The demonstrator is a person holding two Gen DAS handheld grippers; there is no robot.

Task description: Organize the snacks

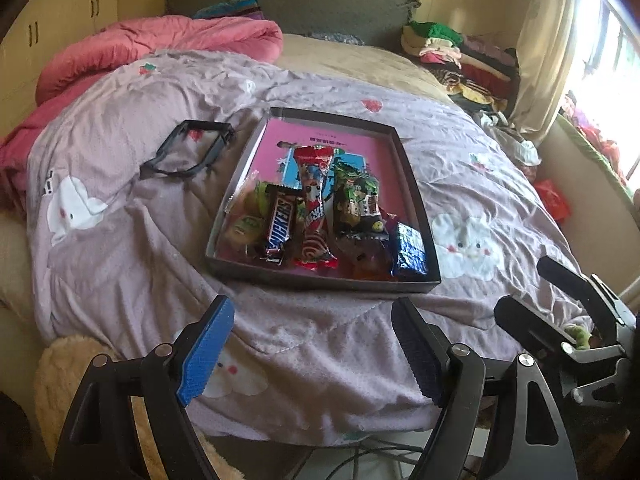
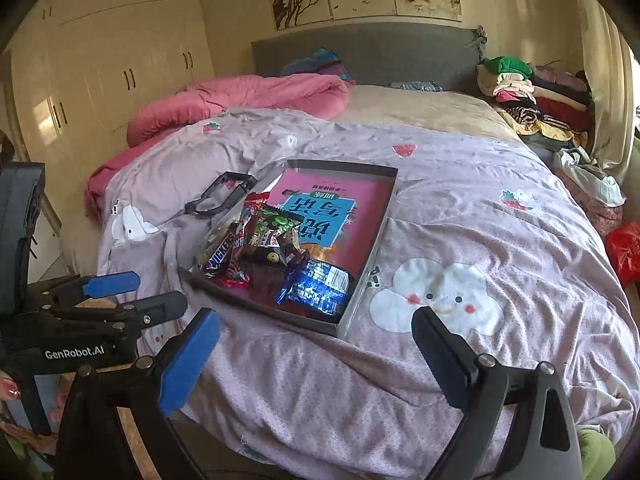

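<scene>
Both grippers hang released and empty: left gripper (image 1: pixel 312 344), right gripper (image 2: pixel 316 356). Snacks sit heaped in the black tray (image 1: pixel 320 280) on the bed, frame centre; the Snickers bar (image 1: pixel 280 222) runs lengthwise away from my left gripper, which seems nearer.

snack tray (image 1: pixel 416 184) on quilt (image 1: pixel 120 248), jaws apart

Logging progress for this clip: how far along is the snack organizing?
Done: the snacks, Snickers bar included, lie piled in the tray on the bed. In hand: nothing; left gripper and right gripper hover open. Left: any neater sorting; the black frame sits untouched.
</scene>
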